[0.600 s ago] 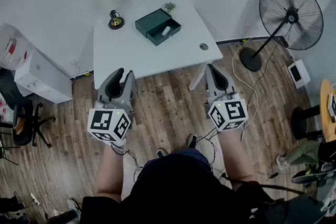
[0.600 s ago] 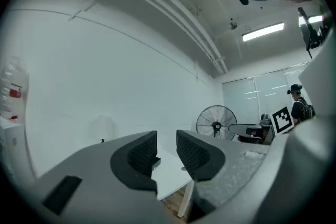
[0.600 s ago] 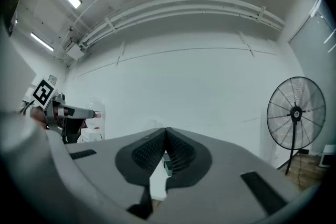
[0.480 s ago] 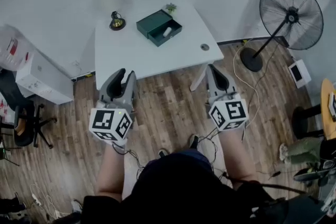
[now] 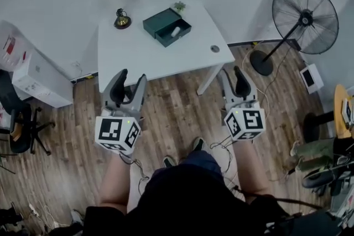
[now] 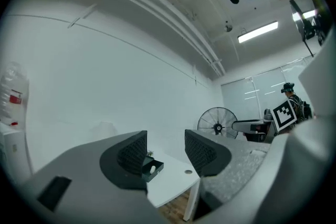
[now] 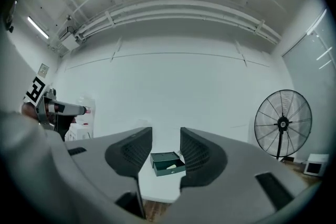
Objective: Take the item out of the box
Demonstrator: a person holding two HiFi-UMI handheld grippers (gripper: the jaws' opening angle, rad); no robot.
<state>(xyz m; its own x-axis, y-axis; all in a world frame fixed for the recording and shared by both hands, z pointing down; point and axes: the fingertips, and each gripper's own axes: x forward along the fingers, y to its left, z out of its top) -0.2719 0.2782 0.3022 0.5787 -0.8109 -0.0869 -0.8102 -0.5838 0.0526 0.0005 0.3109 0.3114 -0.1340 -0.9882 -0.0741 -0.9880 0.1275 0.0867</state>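
The dark green box [image 5: 167,27] lies open on the white tabletop [image 5: 138,58], toward its far edge. A small pale item [image 5: 175,32] rests inside the half of the box nearer the person. A tiny plant [image 5: 178,6] stands just behind the box, and a small brass-coloured ornament [image 5: 121,20] sits to its left, apart from it. A fan [image 5: 307,16] stands on the floor [image 5: 177,113] well to the box's right.

Both tools are held level over the floor, well short of the box and aimed toward it. The left tool [image 5: 130,84] has its jaws apart with nothing between them. The right tool [image 5: 232,81] is spread wide and also empty. The box shows far off through each gap.
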